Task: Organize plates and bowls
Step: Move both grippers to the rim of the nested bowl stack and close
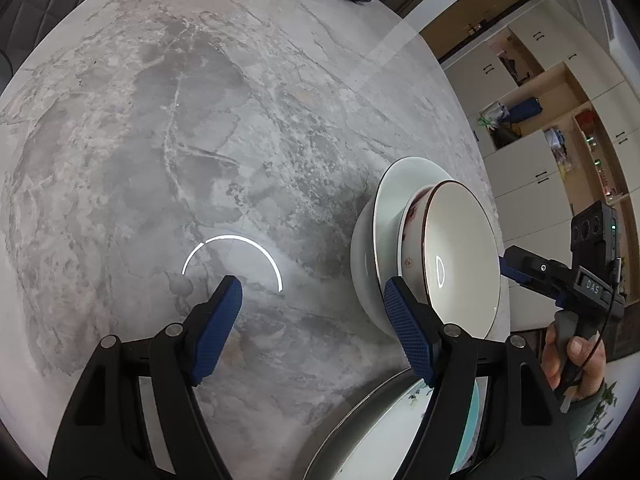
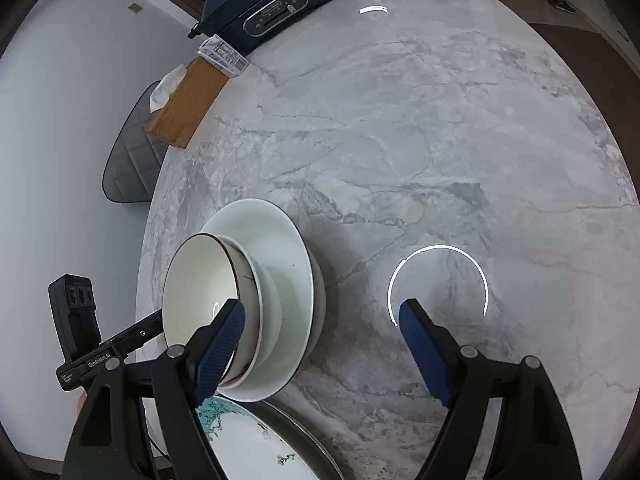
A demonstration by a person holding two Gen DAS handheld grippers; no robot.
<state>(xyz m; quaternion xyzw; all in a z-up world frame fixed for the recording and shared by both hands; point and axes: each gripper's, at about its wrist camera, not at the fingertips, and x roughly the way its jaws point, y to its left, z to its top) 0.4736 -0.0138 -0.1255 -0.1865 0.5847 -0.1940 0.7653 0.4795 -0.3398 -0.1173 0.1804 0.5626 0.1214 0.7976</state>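
In the left wrist view, the left gripper (image 1: pixel 312 300) hangs over the marble tabletop (image 1: pixel 200 140) with its jaws spread and nothing between them; only bare stone lies under the gap. At about three o'clock from it stands the stack of bowls (image 1: pixel 432 248): a gold-rimmed bowl (image 1: pixel 464 252) nested in a flowered bowl (image 1: pixel 412 236), which sits in a wide white bowl (image 1: pixel 384 208). The stack leans visibly and sits near the tabletop's edge. The left gripper's right finger is just beside the stack's near wall, and I cannot tell whether it touches. The likeliest mishap, in my judgement, is that finger nudging the stack sideways on the smooth stone toward the edge, or rocking the top bowl out of its nest.

At five o'clock, partly hidden beneath the gripper, lies a patterned plate (image 1: pixel 384 412). A downward move could strike its rim and chip it.

Further right, a hand (image 1: pixel 568 364) holds the right gripper (image 2: pixel 324 316), which is likewise released and empty. In the right wrist view its left finger overlaps the gold-rimmed bowl's rim at nine o'clock, while the other finger stands over bare tabletop. If it clamps on the thin rim alone, the glazed bowl could slip or tip as it lifts. With both grippers closing on the same stack from opposite sides, they could also knock each other or squeeze the stack askew.
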